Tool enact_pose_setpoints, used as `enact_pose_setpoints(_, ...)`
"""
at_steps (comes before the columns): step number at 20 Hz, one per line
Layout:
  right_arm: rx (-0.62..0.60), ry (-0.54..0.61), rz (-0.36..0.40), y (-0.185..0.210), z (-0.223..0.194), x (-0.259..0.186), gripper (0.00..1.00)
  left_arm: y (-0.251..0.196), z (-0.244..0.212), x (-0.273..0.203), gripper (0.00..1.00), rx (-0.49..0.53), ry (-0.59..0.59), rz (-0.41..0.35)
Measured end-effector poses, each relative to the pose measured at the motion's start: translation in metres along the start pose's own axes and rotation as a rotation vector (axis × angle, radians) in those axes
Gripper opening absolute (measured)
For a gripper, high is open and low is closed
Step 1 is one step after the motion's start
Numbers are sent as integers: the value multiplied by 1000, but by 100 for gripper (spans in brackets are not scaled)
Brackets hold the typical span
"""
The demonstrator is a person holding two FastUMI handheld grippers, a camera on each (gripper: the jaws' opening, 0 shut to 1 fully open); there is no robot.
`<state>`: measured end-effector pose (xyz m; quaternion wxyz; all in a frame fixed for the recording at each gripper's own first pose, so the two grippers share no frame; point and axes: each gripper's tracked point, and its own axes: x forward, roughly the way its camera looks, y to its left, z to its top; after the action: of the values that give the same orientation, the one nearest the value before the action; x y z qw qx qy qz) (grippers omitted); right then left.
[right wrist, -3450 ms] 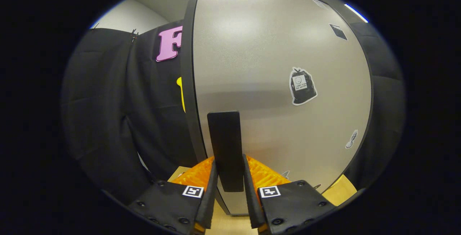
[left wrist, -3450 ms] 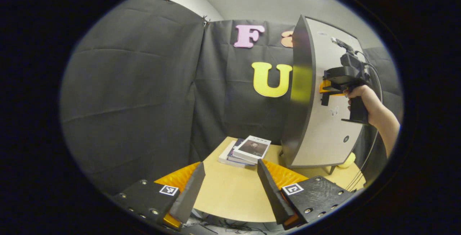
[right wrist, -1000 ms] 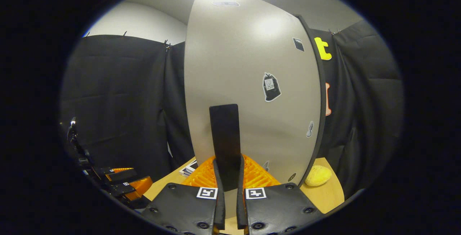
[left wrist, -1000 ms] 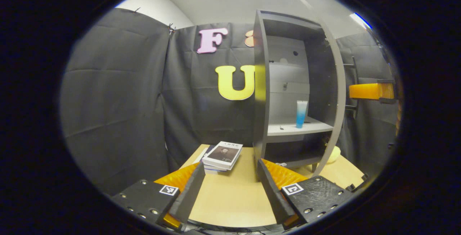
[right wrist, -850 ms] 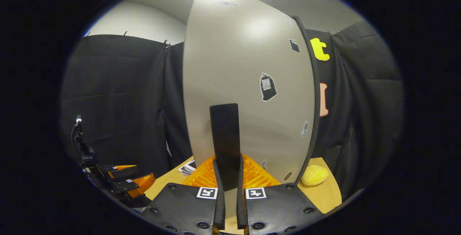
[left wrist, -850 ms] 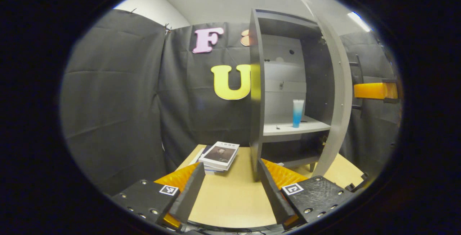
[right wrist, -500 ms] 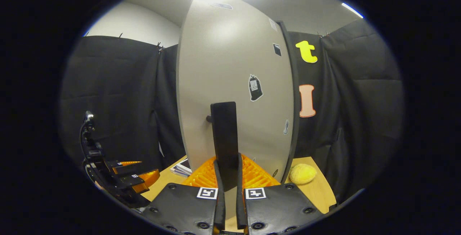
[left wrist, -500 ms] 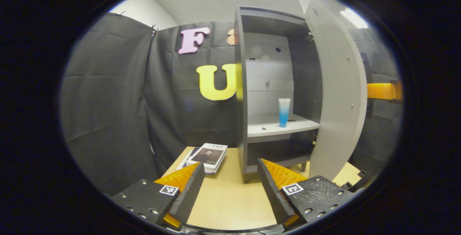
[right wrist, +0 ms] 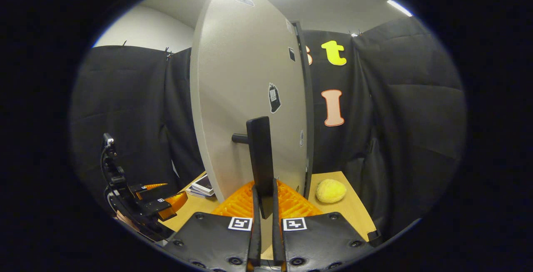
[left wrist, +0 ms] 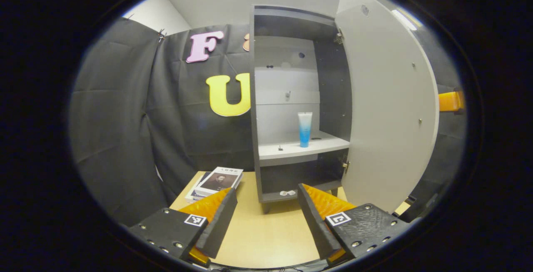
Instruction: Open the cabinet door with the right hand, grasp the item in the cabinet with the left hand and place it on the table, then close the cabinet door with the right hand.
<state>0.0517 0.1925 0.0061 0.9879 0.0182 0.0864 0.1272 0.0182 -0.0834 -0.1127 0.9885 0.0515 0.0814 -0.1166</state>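
the tube (left wrist: 305,129) stands upright on the cabinet (left wrist: 291,97) shelf (left wrist: 287,150), long axis vertical, cap end down. my left gripper (left wrist: 266,215) hangs wide open over the counter (left wrist: 266,234), holding nothing, well short of the cabinet. my right gripper (right wrist: 263,205) is clamped on the door handle (right wrist: 260,163), both fingers pressing it, with the door (right wrist: 250,97) swung wide.

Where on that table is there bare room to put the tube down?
The table is bare in front of the cabinet, between the books and the open door. The back left corner is crowded by books; the yellow ball sits behind the door.
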Motion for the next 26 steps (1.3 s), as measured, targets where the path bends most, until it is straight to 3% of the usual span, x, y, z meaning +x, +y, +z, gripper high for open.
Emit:
enact_pose_setpoints(5,66,30,-33,-11,-5,-10,10,-34,4,8,89,-4,4,-39)
enact_pose_setpoints(15,-9,40,-91,-58,0,-15,8,-117,10,16,89,-2,35,-82)
enact_pose_setpoints(17,57,47,-26,-45,-3,-13,6,-126,18,17,89,19,27,-70)
enact_pose_setpoints(20,111,56,59,-24,-8,-12,12,-139,20,19,89,45,27,-43)
enact_pose_setpoints(23,106,72,53,-33,-6,-20,12,-141,19,23,89,42,35,-28)
enact_pose_setpoints(25,124,66,50,-27,-8,-18,9,-142,16,26,88,16,41,-60)
enact_pose_setpoints(26,122,70,28,-27,-9,-20,12,-141,12,26,88,7,59,-85)
